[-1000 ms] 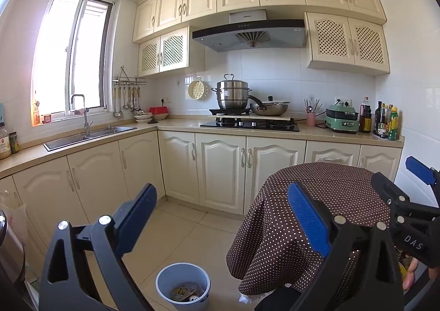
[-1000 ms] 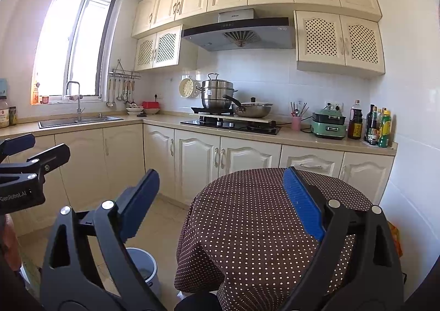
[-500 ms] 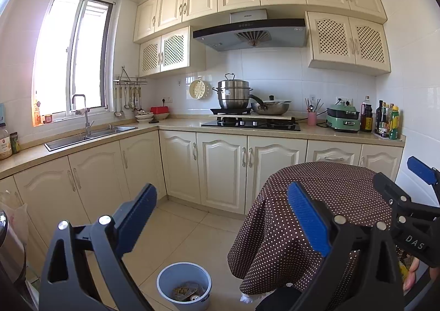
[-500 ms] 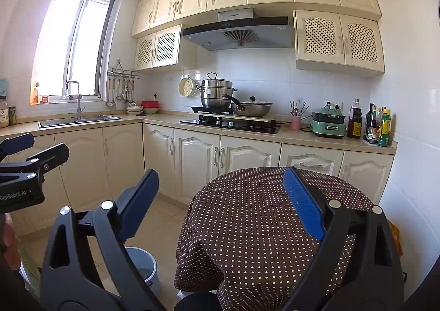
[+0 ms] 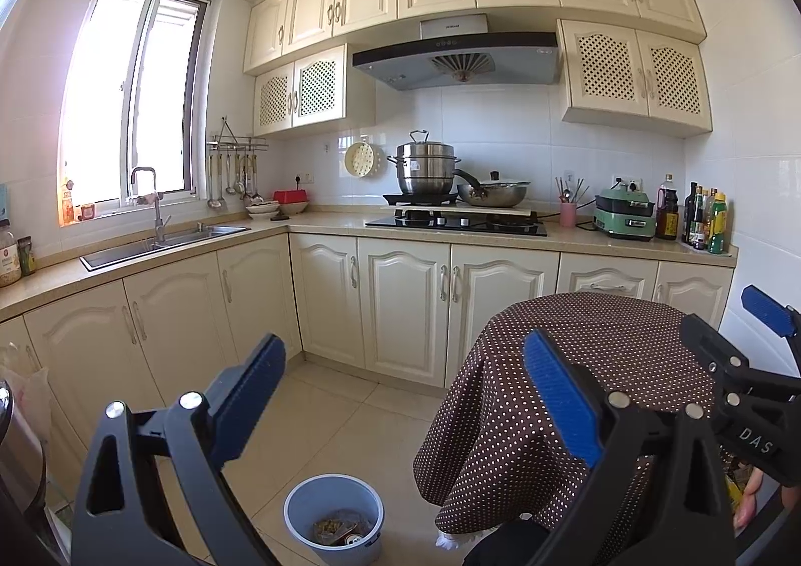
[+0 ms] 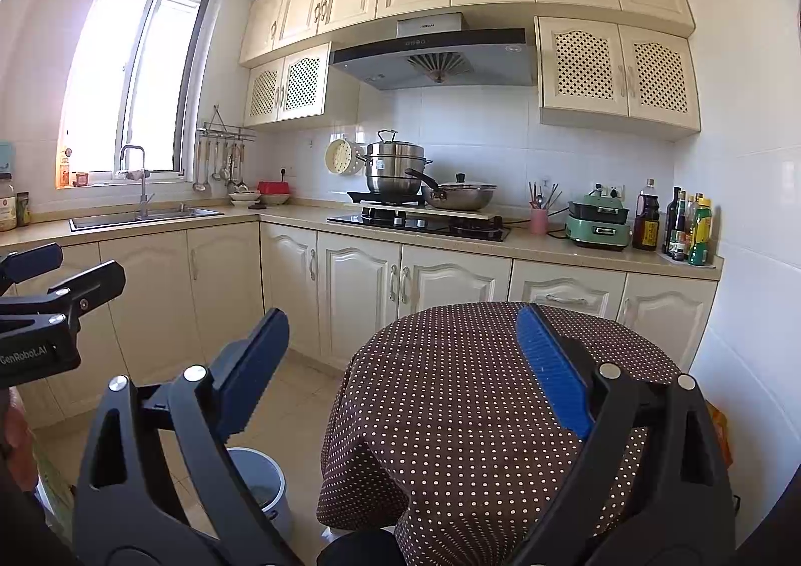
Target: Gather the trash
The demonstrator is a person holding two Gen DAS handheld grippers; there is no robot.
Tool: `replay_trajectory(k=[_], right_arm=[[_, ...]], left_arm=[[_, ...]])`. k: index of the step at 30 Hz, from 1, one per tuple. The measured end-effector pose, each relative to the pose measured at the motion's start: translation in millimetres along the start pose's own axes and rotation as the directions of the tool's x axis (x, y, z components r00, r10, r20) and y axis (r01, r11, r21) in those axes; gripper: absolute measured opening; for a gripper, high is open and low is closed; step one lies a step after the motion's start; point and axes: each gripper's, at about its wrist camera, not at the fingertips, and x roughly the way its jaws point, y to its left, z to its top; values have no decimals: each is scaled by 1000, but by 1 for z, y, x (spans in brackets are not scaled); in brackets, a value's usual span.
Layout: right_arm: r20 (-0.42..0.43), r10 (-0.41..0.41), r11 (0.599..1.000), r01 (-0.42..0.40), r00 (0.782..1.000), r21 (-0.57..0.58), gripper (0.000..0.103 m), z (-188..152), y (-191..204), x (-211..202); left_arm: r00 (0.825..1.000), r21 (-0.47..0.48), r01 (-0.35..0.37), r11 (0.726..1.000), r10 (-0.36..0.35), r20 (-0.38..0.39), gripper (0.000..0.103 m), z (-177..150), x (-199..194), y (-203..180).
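Note:
A pale blue trash bin [image 5: 334, 516] stands on the tiled floor left of the round table, with scraps and a can inside. It also shows in the right wrist view [image 6: 260, 481], partly behind my finger. My left gripper [image 5: 405, 390] is open and empty, held high above the bin. My right gripper [image 6: 403, 360] is open and empty over the brown dotted tablecloth [image 6: 475, 395]. The right gripper's tips also show at the right edge of the left wrist view [image 5: 761, 315]. No loose trash is visible on the table.
Cream cabinets [image 5: 400, 305] run along the back and left walls. The counter holds a sink [image 5: 165, 243], a hob with a steel pot [image 5: 428, 168] and pan, a green cooker [image 5: 625, 215] and bottles [image 5: 703, 223]. A steel container [image 5: 15, 456] stands at the far left.
Both views have shifted very slightly; the grippers stay open and nothing was picked up or dropped.

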Motion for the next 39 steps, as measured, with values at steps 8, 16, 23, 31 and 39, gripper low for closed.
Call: replay_trajectory(k=[8, 16, 23, 31, 39], right_arm=[[-3, 1, 1000, -1, 1000, 0, 91, -1, 1, 0], [-5, 2, 1000, -2, 1000, -1, 91, -1, 0, 1], [-9, 3, 1000, -3, 1000, -4, 91, -3, -1, 0], [-11, 7, 1000, -7, 1000, -3, 91, -5, -4, 1], [-17, 10, 1000, -10, 1000, -2, 91, -7, -8, 4]], left_arm=[[1000, 1, 1, 1000, -1, -3, 94, 1, 2, 2], [1000, 0, 1, 1000, -1, -5, 94, 0, 2, 2], [1000, 3, 0, 1000, 0, -7, 94, -2, 3, 1], [1000, 4, -3, 1000, 3, -14, 94, -5, 6, 3], [1000, 7, -4, 1000, 4, -21, 94, -7, 8, 3]])
